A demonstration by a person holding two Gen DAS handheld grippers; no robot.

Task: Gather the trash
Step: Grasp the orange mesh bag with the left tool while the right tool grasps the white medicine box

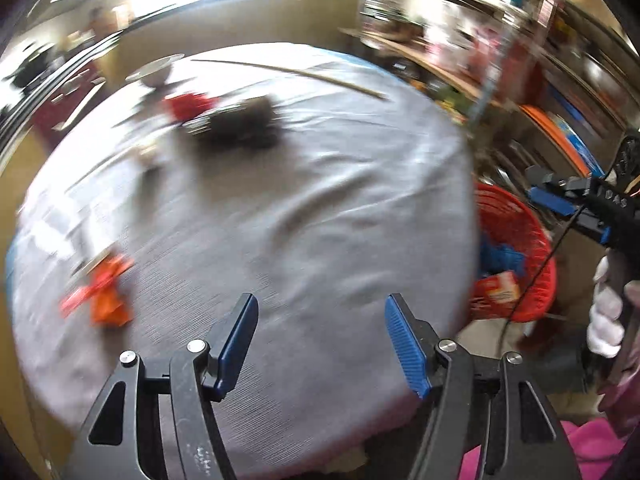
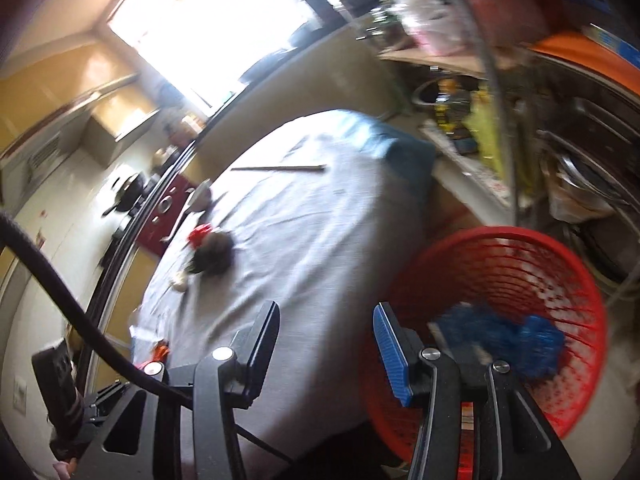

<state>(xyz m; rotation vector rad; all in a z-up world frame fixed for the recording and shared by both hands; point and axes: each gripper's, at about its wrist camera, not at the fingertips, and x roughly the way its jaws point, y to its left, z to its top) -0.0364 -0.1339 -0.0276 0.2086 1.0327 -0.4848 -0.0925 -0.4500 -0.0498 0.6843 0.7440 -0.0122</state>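
Left wrist: grey tablecloth, red basket beside; cluttered shelves.

- Motion blur smears an orange wrapper at eight o'clock on the table.
- A dark lump at eleven o'clock is unidentifiable.
- The red basket at three o'clock is partly hidden behind the table edge.

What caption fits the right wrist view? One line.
Open right hand-held gripper between the cloth-covered table and a red basket holding blue trash.
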